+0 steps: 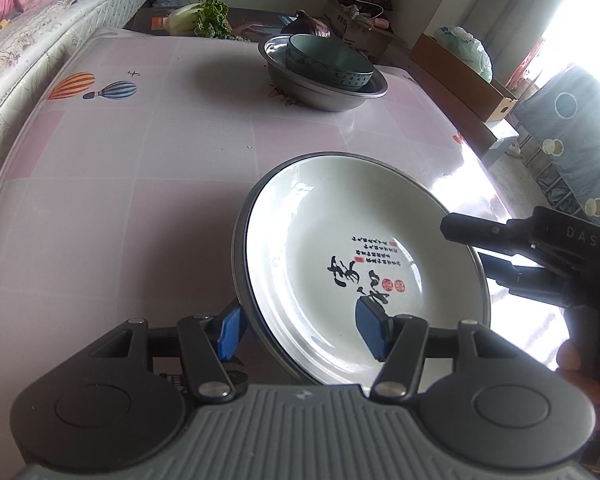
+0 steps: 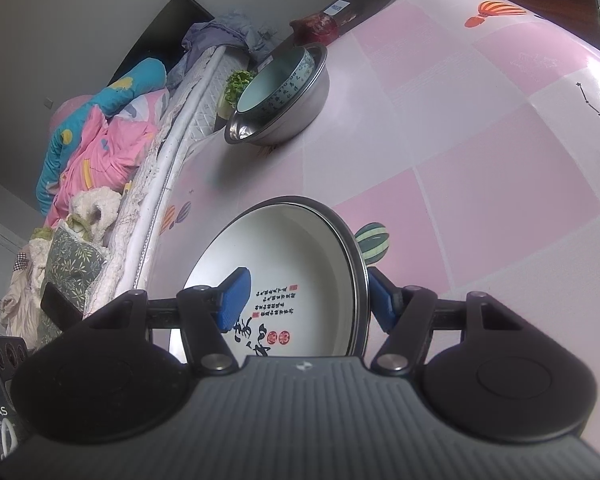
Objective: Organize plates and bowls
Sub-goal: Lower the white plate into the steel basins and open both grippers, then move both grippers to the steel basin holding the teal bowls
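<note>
Low in both views, my table (image 1: 148, 168) carries a pink-and-white checked cloth with balloon prints; a bed (image 1: 40, 40) with bedding runs along its upper left in the left view. My left gripper (image 1: 296, 330) grips the white plate (image 1: 340, 248), one blue pad under the rim, one on its face. My right gripper (image 2: 306, 300) clamps the opposite rim likewise. The plate is round, tilted, face up, its inscription reading sideways. Farther up the frame, well apart, a steel basin (image 1: 324, 80) holds a pale green bowl (image 1: 328, 62). Beyond the table lie leafy greens (image 1: 204, 16) and cardboard boxes (image 1: 360, 20).
</note>
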The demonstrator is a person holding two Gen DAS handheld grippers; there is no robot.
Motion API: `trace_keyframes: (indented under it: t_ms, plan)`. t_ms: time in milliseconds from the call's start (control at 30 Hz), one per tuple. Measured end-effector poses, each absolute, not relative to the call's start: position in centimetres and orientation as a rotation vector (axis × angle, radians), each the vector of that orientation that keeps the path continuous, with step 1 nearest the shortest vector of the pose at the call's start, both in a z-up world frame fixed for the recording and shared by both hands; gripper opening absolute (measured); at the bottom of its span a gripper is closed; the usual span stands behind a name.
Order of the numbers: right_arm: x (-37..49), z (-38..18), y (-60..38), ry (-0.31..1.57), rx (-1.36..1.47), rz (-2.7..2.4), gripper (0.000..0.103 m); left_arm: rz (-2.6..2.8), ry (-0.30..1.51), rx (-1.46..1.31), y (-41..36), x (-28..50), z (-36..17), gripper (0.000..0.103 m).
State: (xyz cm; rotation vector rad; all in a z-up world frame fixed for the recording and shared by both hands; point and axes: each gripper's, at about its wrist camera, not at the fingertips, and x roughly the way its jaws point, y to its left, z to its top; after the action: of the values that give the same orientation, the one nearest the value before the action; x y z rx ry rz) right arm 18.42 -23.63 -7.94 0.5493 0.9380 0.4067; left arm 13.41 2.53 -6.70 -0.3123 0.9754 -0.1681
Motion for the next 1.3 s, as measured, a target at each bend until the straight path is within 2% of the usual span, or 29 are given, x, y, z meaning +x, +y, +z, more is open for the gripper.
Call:
trace_keyframes:
  t_ms: [67, 167, 267, 333, 467, 633, 700, 833, 1300]
  plan:
    - [18.4, -8.0, -23.8, 0.938, 0.562, 0.406, 0.062, -0.162, 0.960, -0.307, 2.6, 13.2, -6.6, 0.060]
    - [18.0, -7.5, -24.3, 0.909, 0.567, 0.399, 0.063, -0.136, 0.916, -0.273, 2.6, 12.6, -6.1, 0.067]
    - [17.4, -6.3, -25.0, 0.861, 0.545, 0.377, 0.068, -0.118, 0.871, -0.253, 2.9, 12.0, -5.6, 0.080]
    - [17.0, -5.4, -25.5, 0.825, 0.527, 0.358, 0.076, -0.113, 0.853, -0.263, 3.3, 11.8, -5.3, 0.086]
    - [16.2, -3.0, -26.4, 0.741, 0.453, 0.314, 0.085, -0.121, 0.825, -0.280, 4.2, 11.4, -4.8, 0.089]
    - [14.8, 0.1, -26.5, 0.626, 0.311, 0.242, 0.102, -0.111, 0.777, -0.261, 4.9, 10.7, -4.0, 0.090]
    - [14.1, 1.3, -26.1, 0.581, 0.235, 0.213, 0.102, -0.103, 0.769, -0.255, 5.1, 10.6, -3.9, 0.091]
    - [13.1, 2.7, -25.3, 0.543, 0.099, 0.150, 0.102, -0.069, 0.749, -0.268, 5.9, 10.3, -3.7, 0.101]
    - [11.4, 4.0, -22.9, 0.506, -0.157, -0.001, 0.102, -0.019, 0.751, -0.229, 6.6, 10.2, -2.9, 0.103]
